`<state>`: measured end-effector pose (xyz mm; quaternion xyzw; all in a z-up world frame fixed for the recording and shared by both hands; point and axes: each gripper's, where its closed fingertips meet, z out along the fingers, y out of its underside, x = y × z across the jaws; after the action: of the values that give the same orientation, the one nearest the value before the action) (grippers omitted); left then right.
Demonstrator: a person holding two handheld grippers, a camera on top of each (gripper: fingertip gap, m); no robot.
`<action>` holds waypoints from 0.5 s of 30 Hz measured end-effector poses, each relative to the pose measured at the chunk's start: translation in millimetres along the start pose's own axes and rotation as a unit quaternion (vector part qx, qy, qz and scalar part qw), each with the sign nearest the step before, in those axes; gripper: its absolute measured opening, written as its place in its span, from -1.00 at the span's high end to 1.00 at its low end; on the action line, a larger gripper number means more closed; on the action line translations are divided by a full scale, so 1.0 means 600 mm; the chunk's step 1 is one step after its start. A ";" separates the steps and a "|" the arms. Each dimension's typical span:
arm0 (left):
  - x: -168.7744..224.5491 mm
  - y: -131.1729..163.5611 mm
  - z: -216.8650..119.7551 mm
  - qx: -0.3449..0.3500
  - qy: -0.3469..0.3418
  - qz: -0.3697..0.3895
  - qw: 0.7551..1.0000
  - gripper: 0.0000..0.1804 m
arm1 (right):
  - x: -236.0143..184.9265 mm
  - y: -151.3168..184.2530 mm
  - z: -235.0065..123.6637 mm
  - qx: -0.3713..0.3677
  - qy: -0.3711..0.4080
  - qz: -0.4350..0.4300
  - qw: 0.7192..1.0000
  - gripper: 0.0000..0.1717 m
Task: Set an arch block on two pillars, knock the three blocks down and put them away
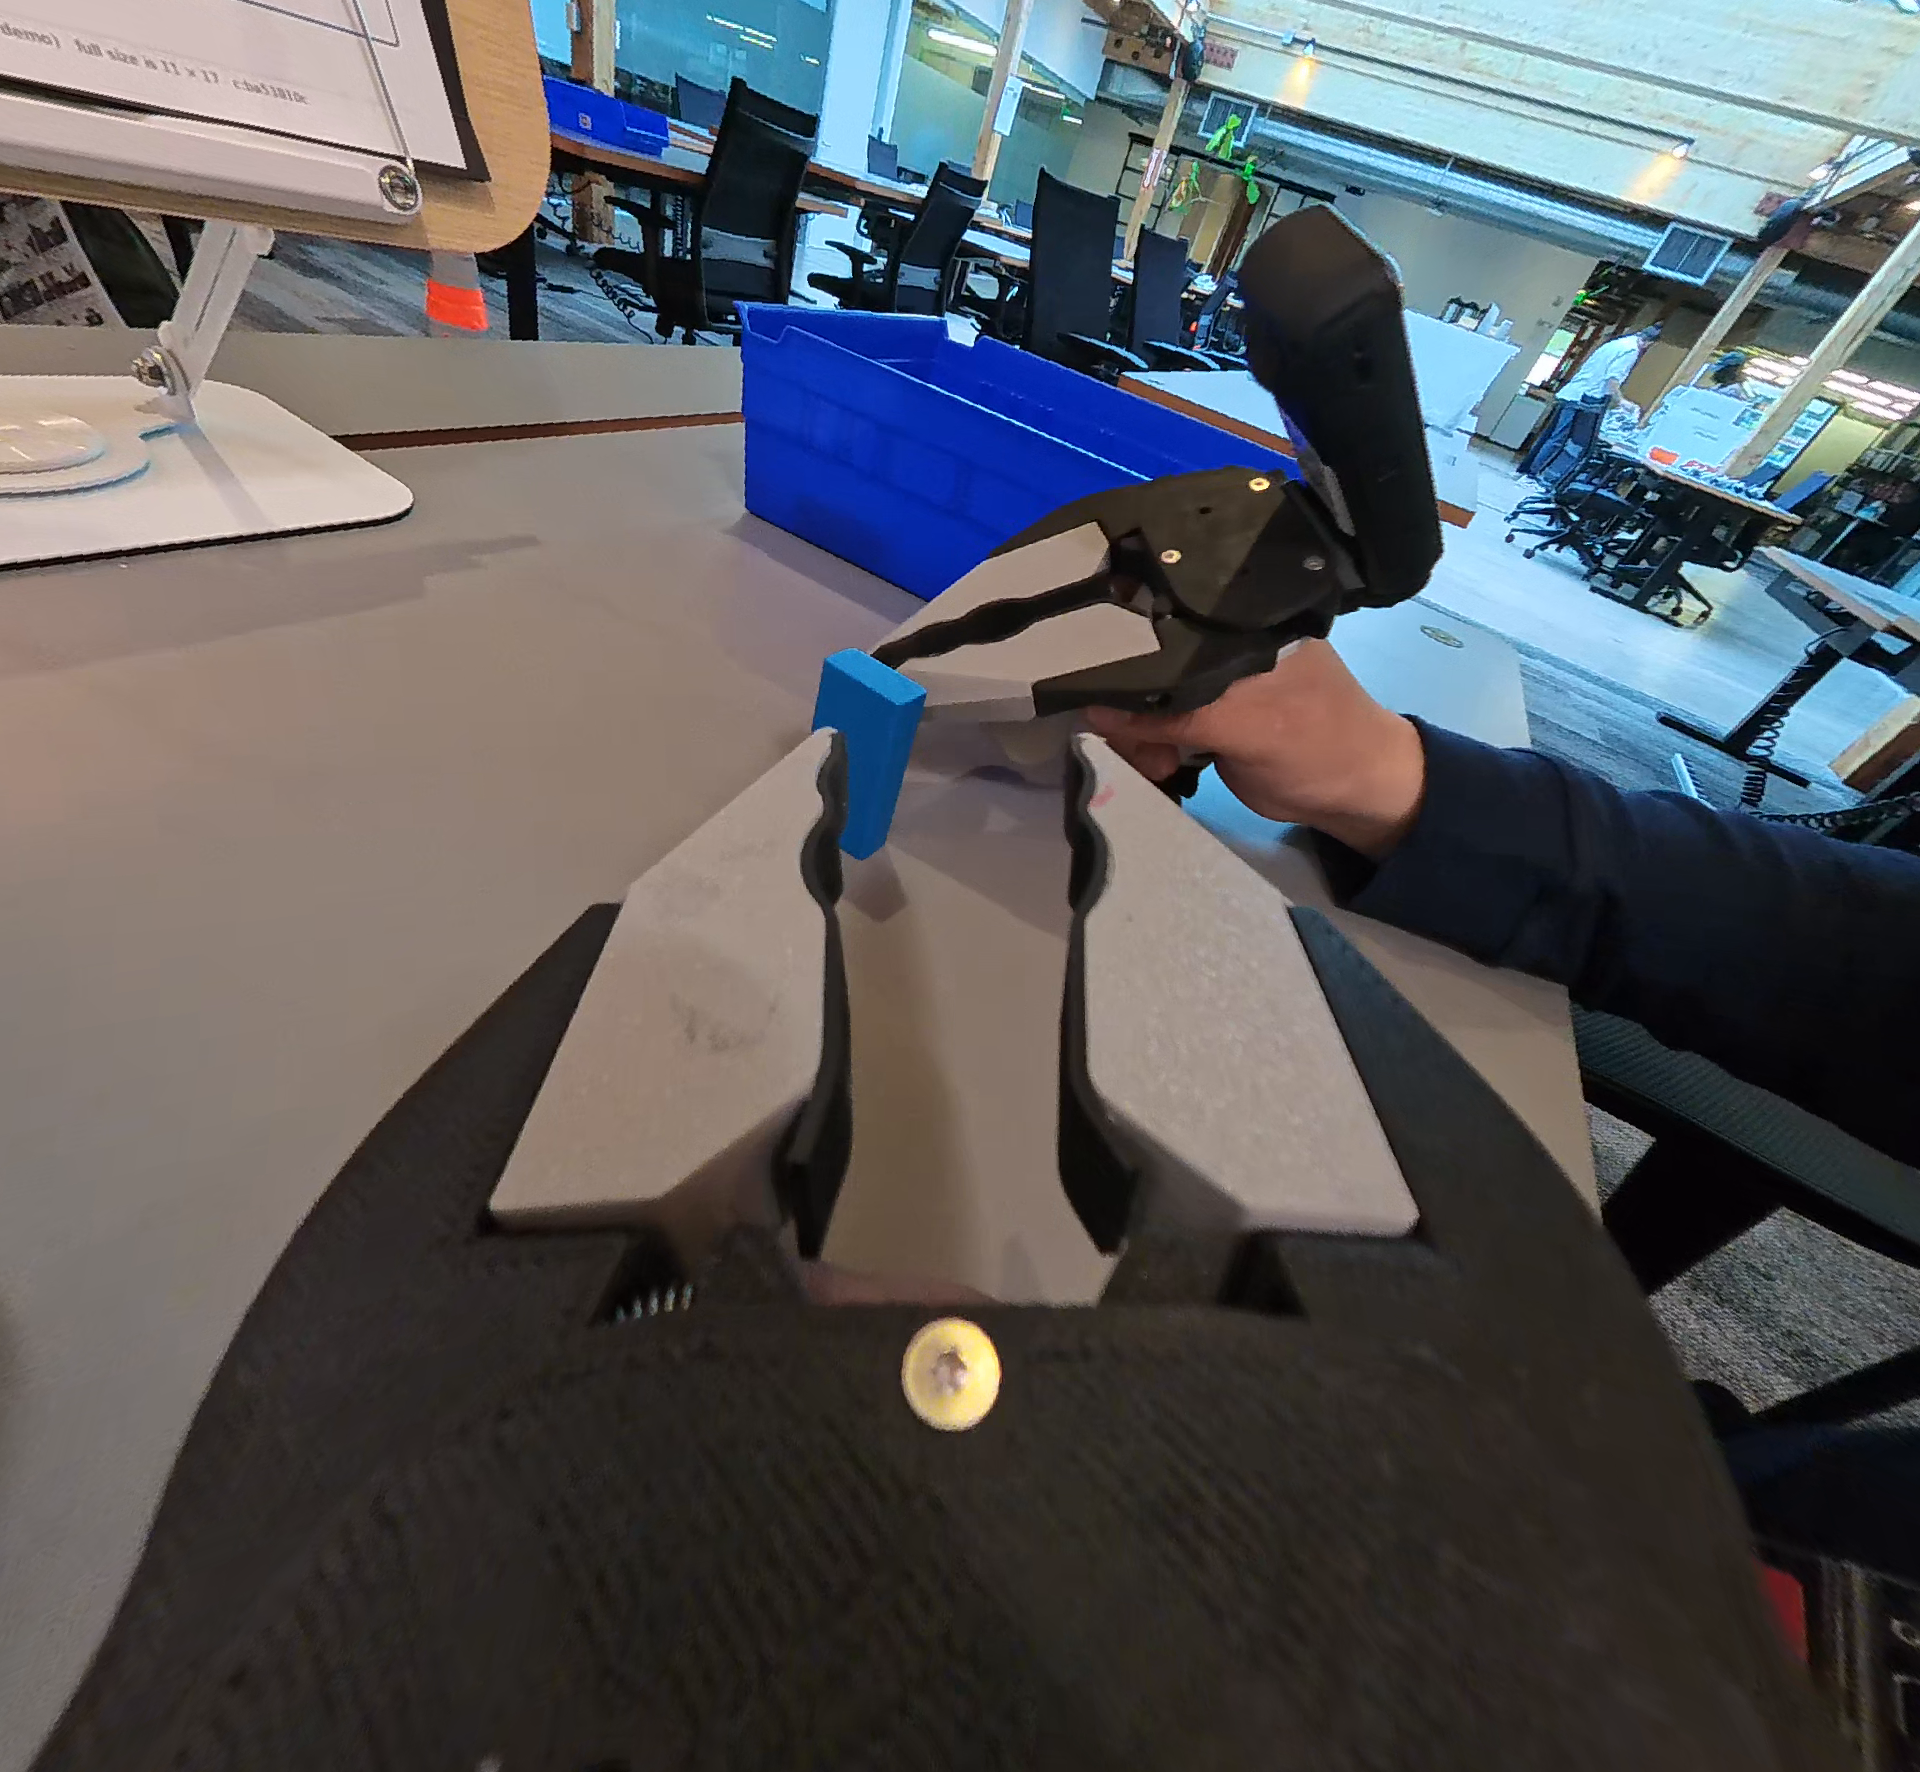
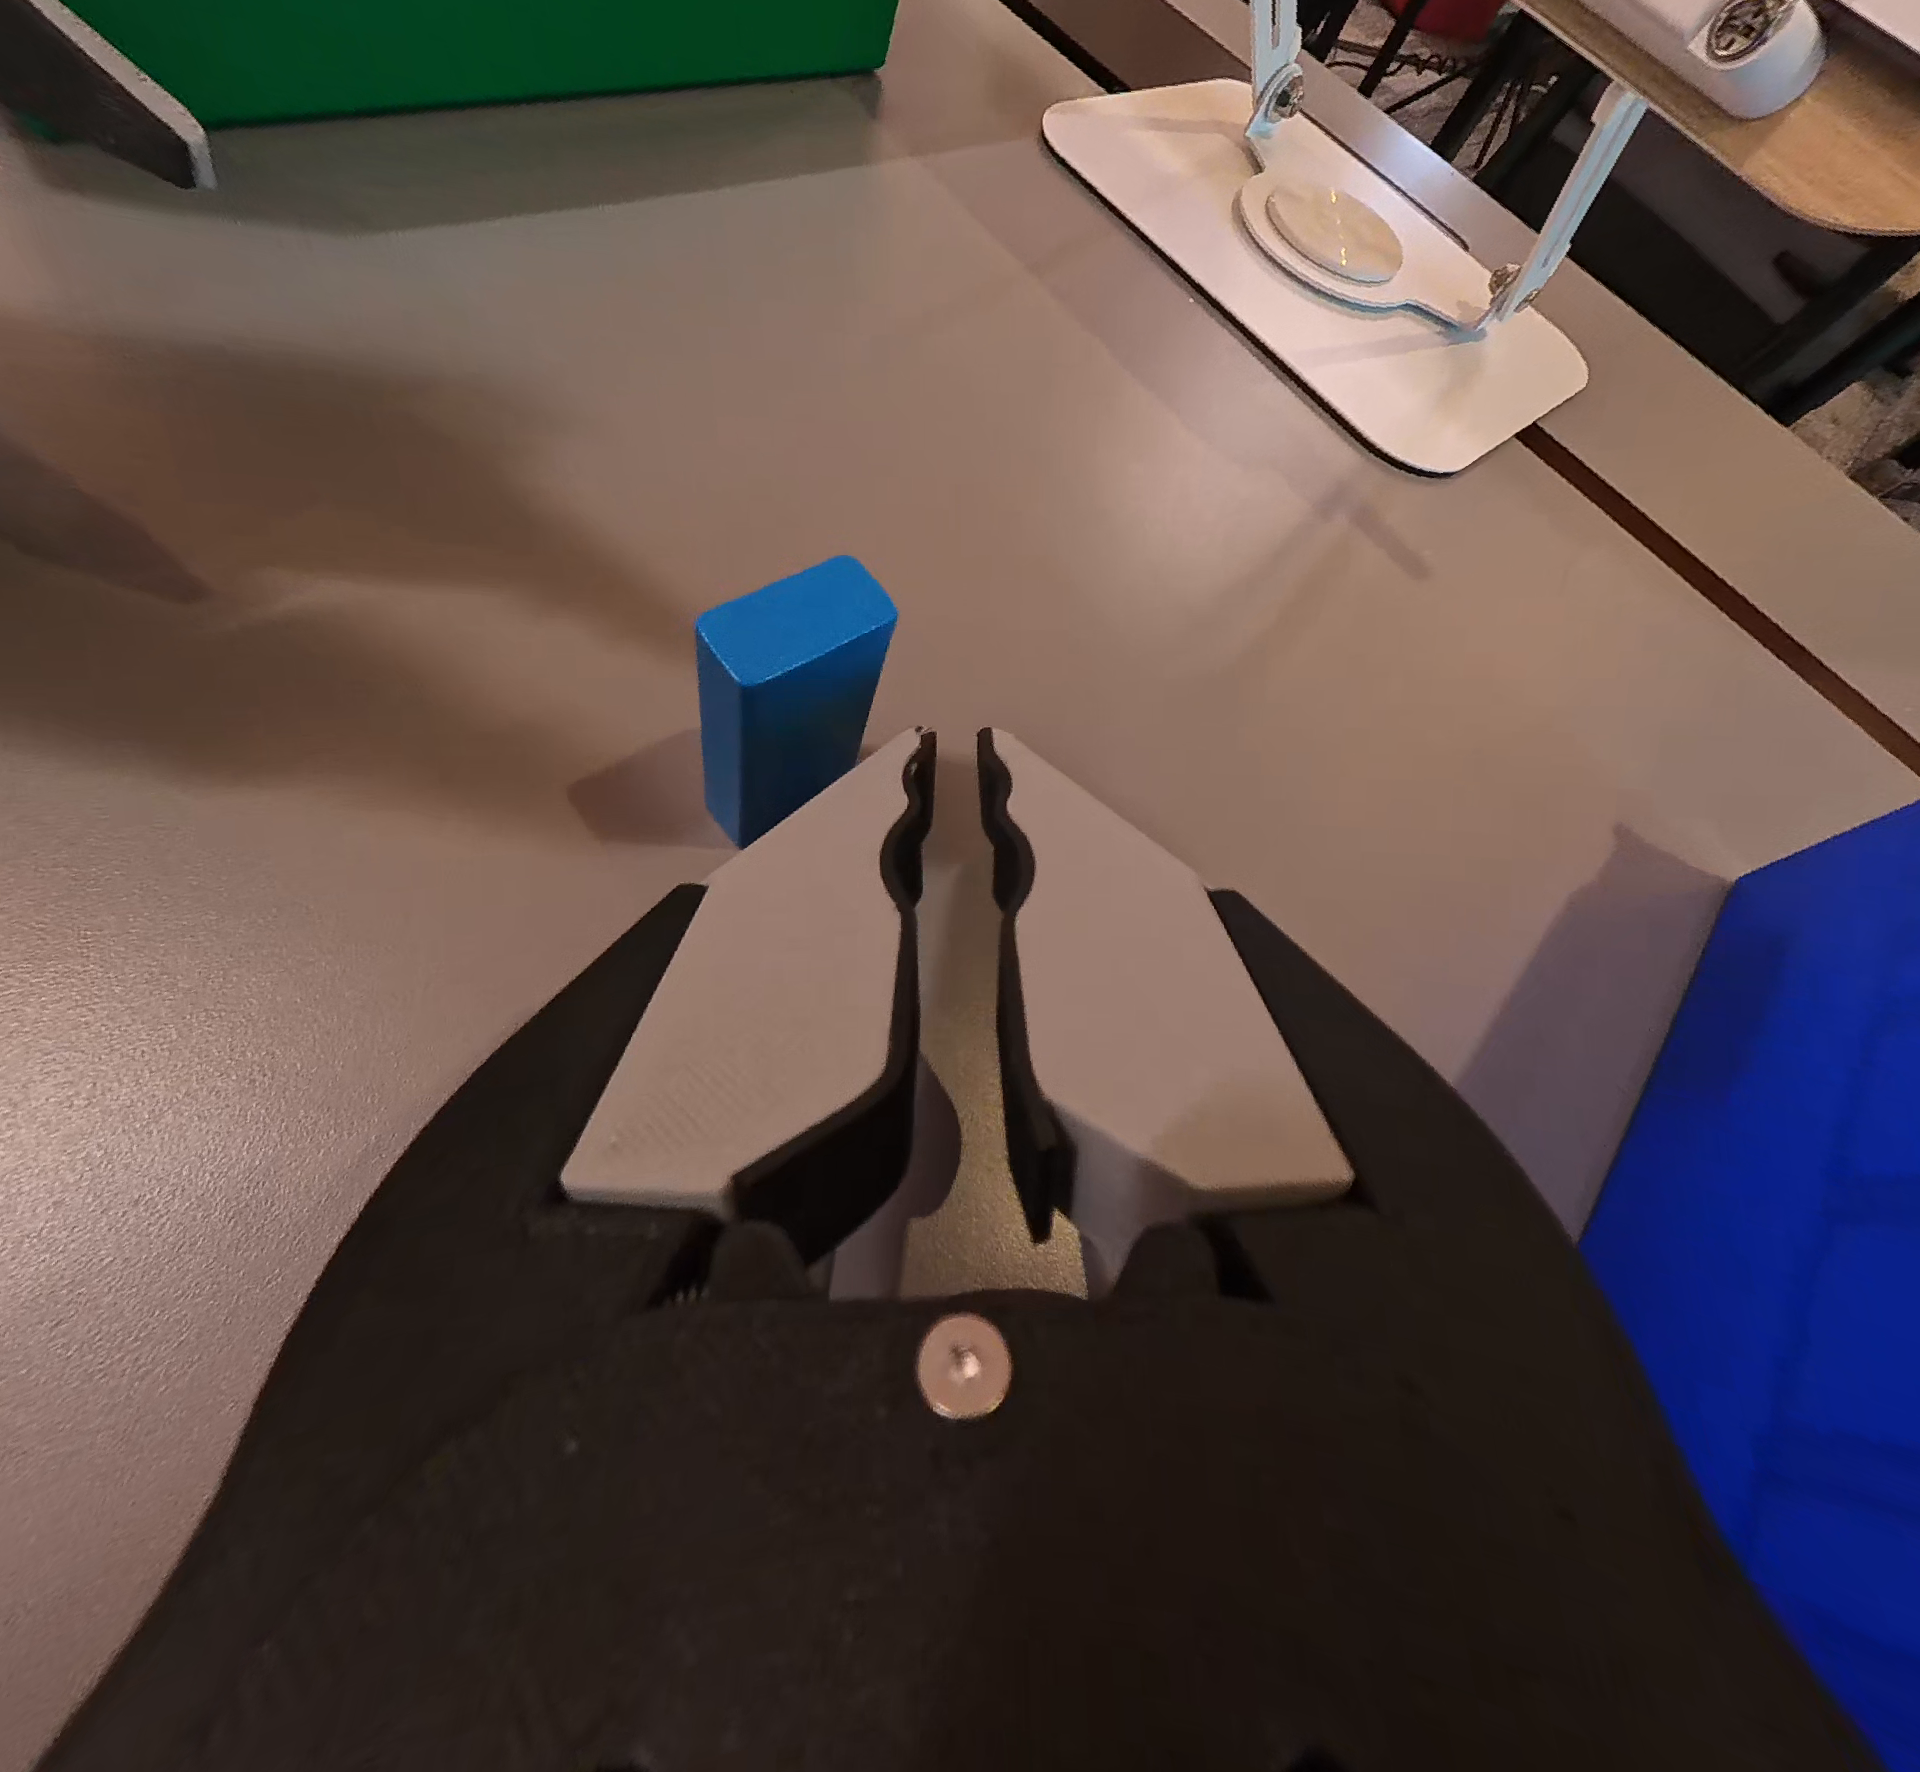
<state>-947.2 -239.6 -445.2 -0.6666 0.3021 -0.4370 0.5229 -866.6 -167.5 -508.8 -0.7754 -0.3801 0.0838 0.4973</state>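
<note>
Blue block (image 2: 790, 694) upright just beside nearly-shut empty right gripper (image 2: 954, 735); left gripper (image 1: 951, 746) open.

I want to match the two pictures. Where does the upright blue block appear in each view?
Left wrist view: blue block just above centre, behind the left fingertip of this view's own gripper.
Right wrist view: blue block centre-left, beside the nearly closed fingertips.
Shared landmark: white stand base.
</note>
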 end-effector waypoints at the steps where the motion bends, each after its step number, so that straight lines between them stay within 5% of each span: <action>1: 0.000 0.000 0.000 0.000 0.000 0.000 1.000 0.56 | 0.000 0.000 0.000 0.000 0.000 0.000 1.000 0.94; 15: 0.000 -0.001 0.001 0.001 0.001 0.000 1.000 0.56 | -0.002 0.002 0.000 -0.002 0.000 -0.007 1.000 0.93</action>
<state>-946.8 -239.0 -444.9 -0.6660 0.3021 -0.4378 0.5230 -866.8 -168.5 -509.9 -0.7737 -0.3859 0.0798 0.4960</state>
